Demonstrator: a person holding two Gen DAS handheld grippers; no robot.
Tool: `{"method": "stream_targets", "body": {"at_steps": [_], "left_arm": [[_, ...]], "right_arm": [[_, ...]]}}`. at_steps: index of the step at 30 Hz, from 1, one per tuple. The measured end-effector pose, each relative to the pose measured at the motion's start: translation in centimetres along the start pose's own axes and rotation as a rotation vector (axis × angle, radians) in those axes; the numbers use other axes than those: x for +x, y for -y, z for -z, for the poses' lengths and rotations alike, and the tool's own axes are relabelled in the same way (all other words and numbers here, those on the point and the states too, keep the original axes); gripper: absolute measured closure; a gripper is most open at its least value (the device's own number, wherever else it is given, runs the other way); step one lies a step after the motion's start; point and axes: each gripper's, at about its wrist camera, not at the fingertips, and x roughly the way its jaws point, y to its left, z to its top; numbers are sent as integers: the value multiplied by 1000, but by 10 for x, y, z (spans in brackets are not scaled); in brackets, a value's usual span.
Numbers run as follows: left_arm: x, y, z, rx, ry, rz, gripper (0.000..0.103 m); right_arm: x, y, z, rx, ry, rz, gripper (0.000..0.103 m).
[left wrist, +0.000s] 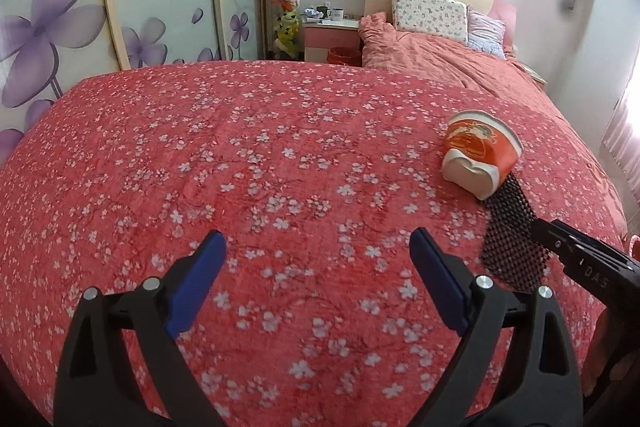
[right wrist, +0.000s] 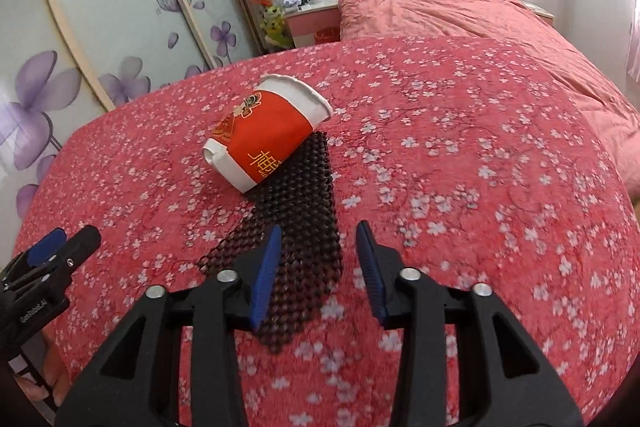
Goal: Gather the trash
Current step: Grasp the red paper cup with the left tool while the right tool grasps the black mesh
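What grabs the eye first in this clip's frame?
A crushed red paper cup lies on its side on the flowered red cover, its lower edge on a dark mesh mat. The right gripper hangs open over the mat's near end.

Your right claw (left wrist: 576,259) reads "DAS" (partly cut off); the paper cup (right wrist: 266,133) carries gold Chinese characters, too small to read.

A crumpled paper cup (right wrist: 266,131) with a smooth printed wall lies on a knobbly black mesh mat (right wrist: 298,211), over matt flowered cloth bedspread (right wrist: 460,167).
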Motion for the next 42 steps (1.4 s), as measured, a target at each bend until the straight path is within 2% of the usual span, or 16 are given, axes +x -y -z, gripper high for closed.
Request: {"method": "stream_targets", "body": {"at_steps": [2, 6, 7, 10, 18, 23, 26, 32, 37, 42], "left_arm": [[3, 0, -2, 1, -4, 2, 12], [9, 4, -6, 6, -8, 8, 12], [10, 6, -6, 9, -8, 7, 12], [12, 14, -7, 16, -12, 9, 12], [14, 48, -11, 49, -9, 61, 8], [25, 89, -23, 131, 2, 102, 4], [38, 110, -34, 185, -1, 125, 4], [69, 140, -54, 239, -35, 179, 4], [91, 151, -59, 262, -74, 151, 4], [103, 159, -63, 271, -87, 170, 4]], "right_arm": [[3, -3, 1, -19, -20, 5, 77], [2, -5, 5, -46, -13, 16, 86], [1, -2, 6, -44, -13, 12, 92], [-5, 3, 9, -45, -4, 3, 98], [-37, 33, 17, -13, 51, 29, 98], [-58, 73, 26, 64, 96, 129, 98], [-66, 95, 29, 110, 102, 146, 98], [-68, 114, 30, 149, 114, 141, 98], [-67, 119, 29, 161, 121, 123, 98], [-67, 122, 31, 161, 118, 114, 98]]}}
